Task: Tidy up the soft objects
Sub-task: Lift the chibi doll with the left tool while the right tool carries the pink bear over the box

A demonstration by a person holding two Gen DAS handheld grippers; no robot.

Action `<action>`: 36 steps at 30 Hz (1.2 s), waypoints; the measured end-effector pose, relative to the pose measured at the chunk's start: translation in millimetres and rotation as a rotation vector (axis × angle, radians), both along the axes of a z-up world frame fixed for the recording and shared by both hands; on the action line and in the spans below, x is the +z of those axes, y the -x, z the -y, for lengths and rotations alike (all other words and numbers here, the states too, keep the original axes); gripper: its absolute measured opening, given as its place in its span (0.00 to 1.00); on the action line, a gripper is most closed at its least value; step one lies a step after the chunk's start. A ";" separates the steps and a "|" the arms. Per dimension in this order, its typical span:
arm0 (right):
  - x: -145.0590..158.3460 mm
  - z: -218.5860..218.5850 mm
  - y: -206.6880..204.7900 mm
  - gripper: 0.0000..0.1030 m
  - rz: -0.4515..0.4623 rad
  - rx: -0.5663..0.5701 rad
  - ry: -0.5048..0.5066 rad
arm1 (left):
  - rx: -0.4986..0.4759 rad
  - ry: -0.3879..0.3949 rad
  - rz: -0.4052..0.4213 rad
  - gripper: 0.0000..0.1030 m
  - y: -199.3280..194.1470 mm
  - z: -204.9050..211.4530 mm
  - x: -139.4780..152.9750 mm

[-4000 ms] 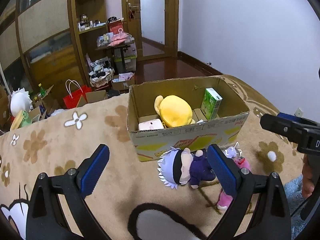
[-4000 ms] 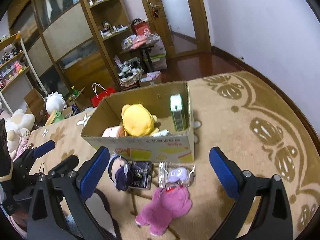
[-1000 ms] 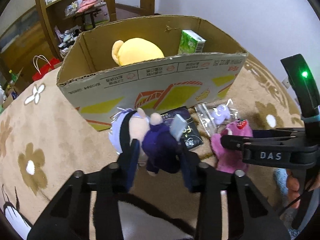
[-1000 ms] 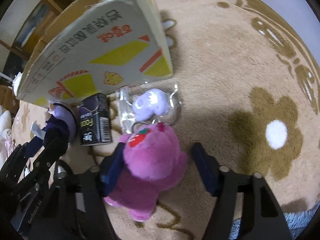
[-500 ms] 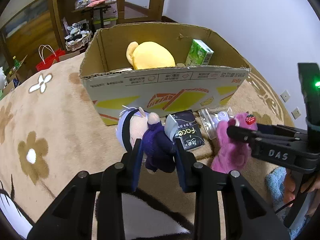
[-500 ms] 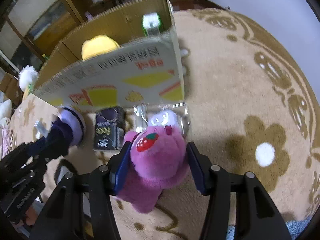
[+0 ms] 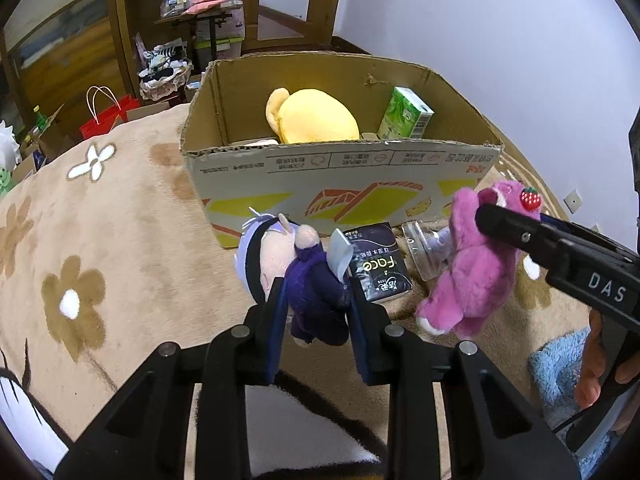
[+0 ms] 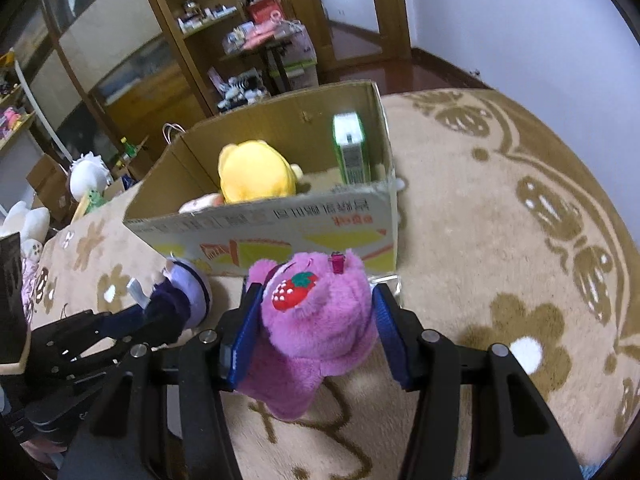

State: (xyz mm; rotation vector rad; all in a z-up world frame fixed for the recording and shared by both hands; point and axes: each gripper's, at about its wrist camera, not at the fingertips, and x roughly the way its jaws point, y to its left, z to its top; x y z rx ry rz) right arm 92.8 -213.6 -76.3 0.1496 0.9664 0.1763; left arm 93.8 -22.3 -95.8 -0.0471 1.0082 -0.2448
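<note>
so left gripper is clamped on the purple-bodied doll, just in front of the cardboard box. right gripper grips the pink bear, lifted off the rug near the box front.

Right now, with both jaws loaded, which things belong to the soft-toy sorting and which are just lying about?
In the job:
- purple-robed doll, held by left gripper
- pink plush bear, held by right gripper
- cardboard box
- yellow plush inside it

Lying about:
- black Face pack
- clear packet
- green carton
- red bag
</note>
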 end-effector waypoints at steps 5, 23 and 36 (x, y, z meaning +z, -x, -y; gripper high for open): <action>10.2 1.3 1.4 0.56 0.058 0.001 -0.012 | 0.007 0.003 0.015 0.26 3.9 -1.5 3.8; 31.7 7.0 9.2 0.56 0.166 0.007 -0.054 | 0.017 -0.007 0.121 0.25 23.9 -2.5 25.6; 60.6 16.1 17.5 0.56 0.315 -0.021 -0.079 | 0.052 -0.085 0.439 0.25 60.2 0.0 74.5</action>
